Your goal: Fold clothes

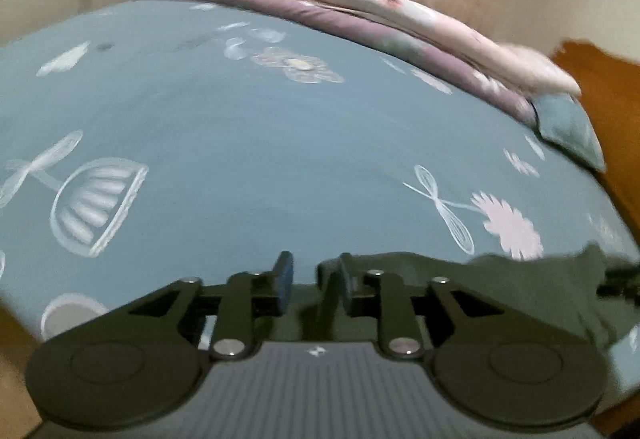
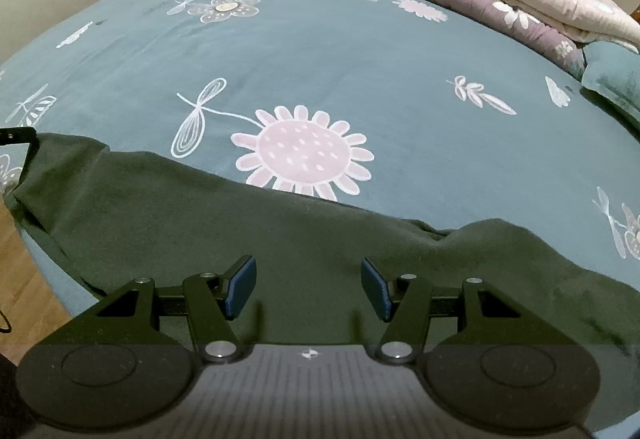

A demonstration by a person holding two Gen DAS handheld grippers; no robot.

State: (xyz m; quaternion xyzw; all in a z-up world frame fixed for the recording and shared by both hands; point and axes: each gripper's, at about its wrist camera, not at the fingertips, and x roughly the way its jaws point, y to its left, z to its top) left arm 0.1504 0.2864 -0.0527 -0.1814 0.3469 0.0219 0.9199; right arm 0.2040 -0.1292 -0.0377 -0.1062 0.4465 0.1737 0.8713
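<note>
One dark green garment (image 2: 248,223) lies spread along the bed's (image 2: 360,51) near edge. Left gripper (image 1: 310,281): jaws narrowly parted, a fold of the garment between them; pad contact cannot be told. Right gripper (image 2: 308,289): released, jaws wide above the cloth.

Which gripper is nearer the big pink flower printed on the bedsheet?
Right. The right gripper hovers over the dark green garment just below the flower. The left gripper sits at the garment's far left end, well aside of it.
</note>
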